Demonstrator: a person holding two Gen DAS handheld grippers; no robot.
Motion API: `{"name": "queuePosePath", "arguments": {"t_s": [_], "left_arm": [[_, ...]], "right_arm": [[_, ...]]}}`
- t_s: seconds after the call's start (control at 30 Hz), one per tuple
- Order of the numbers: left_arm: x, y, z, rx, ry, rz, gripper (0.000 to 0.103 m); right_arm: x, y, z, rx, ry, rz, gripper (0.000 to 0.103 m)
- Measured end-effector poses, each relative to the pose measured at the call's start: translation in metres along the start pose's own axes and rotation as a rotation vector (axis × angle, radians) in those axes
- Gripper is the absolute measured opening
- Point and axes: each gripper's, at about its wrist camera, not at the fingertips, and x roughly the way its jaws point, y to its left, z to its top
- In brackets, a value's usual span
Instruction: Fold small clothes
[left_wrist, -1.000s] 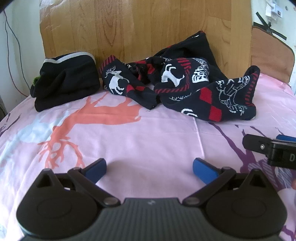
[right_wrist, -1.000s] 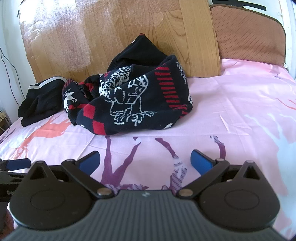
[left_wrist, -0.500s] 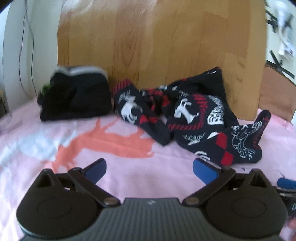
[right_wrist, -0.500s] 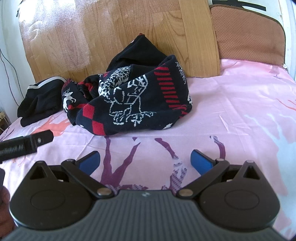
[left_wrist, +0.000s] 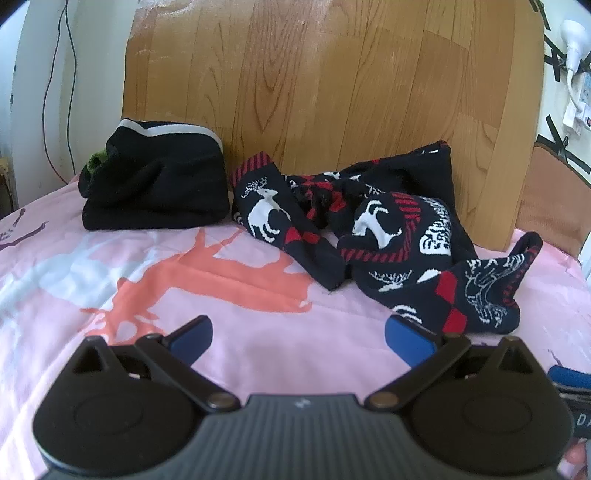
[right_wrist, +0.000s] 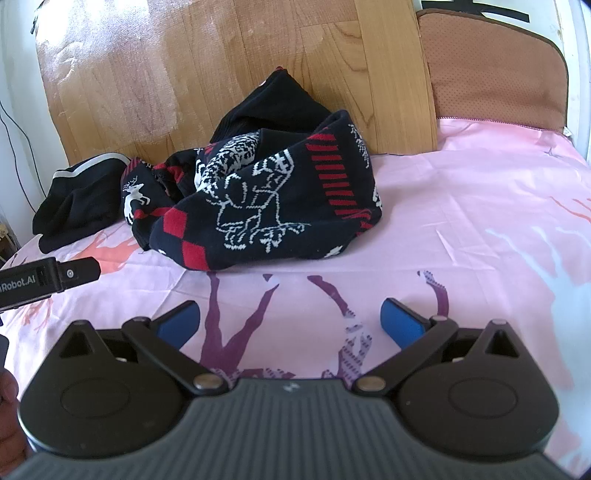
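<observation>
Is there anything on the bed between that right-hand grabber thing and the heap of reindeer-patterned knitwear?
No, only bare pink bedsheet printed with purple antlers lies between the right gripper and the reindeer knit pile, as the right wrist view shows.

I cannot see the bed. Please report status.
Left gripper open, empty. Right gripper open, empty. Reindeer sweater crumpled, untouched, at headboard. Nothing between.

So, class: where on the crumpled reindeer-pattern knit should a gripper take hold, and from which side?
Probably the loose flap of the reindeer-pattern knit that lies flat towards the left gripper. It is thin and free of the bunched heap, so open fingers coming low from the front over the pink sheet could pinch its edge.
</observation>
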Motion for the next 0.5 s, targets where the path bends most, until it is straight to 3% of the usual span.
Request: {"name": "queuePosePath", "arguments": {"t_s": [0.5], "left_arm": [[-0.0003,-0.0081,-0.0007,0.064,0.013,-0.001,0.103]], "right_arm": [[-0.0005,-0.0005,-0.0002,0.004,-0.001,0.002,0.103]]}}
